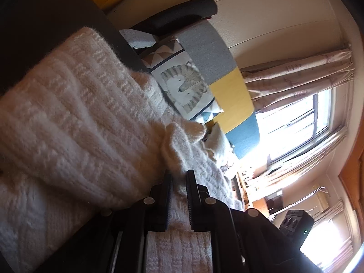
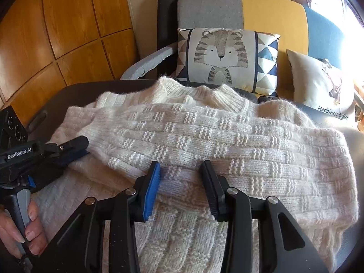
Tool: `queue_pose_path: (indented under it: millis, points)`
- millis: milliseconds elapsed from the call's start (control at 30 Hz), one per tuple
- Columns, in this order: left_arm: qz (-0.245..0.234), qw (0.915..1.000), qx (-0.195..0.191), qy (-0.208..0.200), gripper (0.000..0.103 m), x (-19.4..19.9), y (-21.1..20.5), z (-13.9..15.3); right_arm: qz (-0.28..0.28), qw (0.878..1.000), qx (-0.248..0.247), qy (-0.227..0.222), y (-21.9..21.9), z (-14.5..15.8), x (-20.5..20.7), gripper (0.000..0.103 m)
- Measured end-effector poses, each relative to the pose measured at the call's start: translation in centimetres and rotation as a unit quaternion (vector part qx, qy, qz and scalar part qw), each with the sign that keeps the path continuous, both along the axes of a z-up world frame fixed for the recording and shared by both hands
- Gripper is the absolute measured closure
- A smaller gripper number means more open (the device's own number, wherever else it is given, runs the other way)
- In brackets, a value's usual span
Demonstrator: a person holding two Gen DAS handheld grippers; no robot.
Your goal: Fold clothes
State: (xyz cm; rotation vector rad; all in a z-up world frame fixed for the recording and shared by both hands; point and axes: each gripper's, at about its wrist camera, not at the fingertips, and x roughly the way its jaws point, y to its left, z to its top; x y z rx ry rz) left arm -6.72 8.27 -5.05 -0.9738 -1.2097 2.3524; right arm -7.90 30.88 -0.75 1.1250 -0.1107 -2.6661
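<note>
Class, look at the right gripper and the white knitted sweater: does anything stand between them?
Nothing visible does. The right gripper hangs open directly over the white knitted sweater, with only sweater fabric showing between its fingers. The left gripper is off to the side at the sweater's edge, and the tiger cushion sits behind, clear of the path.

The sweater (image 2: 204,141) lay spread across the desk (image 2: 75,91), its collar at the far edge. Behind the sweater stood a sofa (image 2: 273,16), with a tiger cushion (image 2: 227,59) just beyond the collar and a deer cushion (image 2: 318,84) to the right of that one. At the sweater's left edge sat the left tool (image 2: 77,147), gripped on the knit. The right tool (image 2: 179,182) rested on the sweater's near part, above a folded layer.
</note>
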Motion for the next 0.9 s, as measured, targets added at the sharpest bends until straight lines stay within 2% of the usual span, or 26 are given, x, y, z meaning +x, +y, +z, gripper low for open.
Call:
queue_pose_path:
  millis: [67, 167, 233, 333, 433, 533, 767, 900]
  points:
    - [-0.015, 0.9993, -0.033, -0.006, 0.09, 0.9, 0.5, 1.2, -0.01, 0.999, -0.047, -0.009, 1.3, 1.2, 1.0, 0.059]
    - [-0.051, 0.9959, -0.075, 0.004, 0.087, 3.7, 0.7, 3.2, -0.029, 0.99, -0.138, -0.003, 3.6, 3.1, 4.8, 0.059]
    - [-0.051, 0.994, -0.097, 0.002, 0.087, 6.4, -0.4, 3.8, -0.036, 0.986, -0.16, -0.003, 4.5, 4.0, 7.9, 0.059]
    - [-0.047, 0.9905, -0.129, -0.004, 0.087, 10.5, -2.3, 4.5, -0.049, 0.984, -0.172, -0.011, 6.1, 4.6, 12.9, 0.054]
    - [-0.019, 0.9901, -0.137, -0.021, 0.087, 14.7, -5.7, 4.0, -0.067, 0.981, -0.183, -0.019, 8.3, 4.4, 17.9, 0.053]
    - [-0.013, 0.9881, -0.148, -0.04, 0.087, 18.1, -8.1, 3.4, -0.092, 0.978, -0.184, -0.027, 10.6, 4.0, 22.3, 0.05]
    - [-0.042, 0.9773, -0.193, -0.078, 0.087, 23.5, -9.5, 2.2, -0.14, 0.972, -0.187, -0.035, 14.7, 3.3, 29.7, 0.05]
    - [-0.058, 0.9782, -0.182, -0.082, 0.087, 25.3, -9.8, 2.0, -0.161, 0.968, -0.187, -0.05, 16.3, 2.3, 32.3, 0.049]
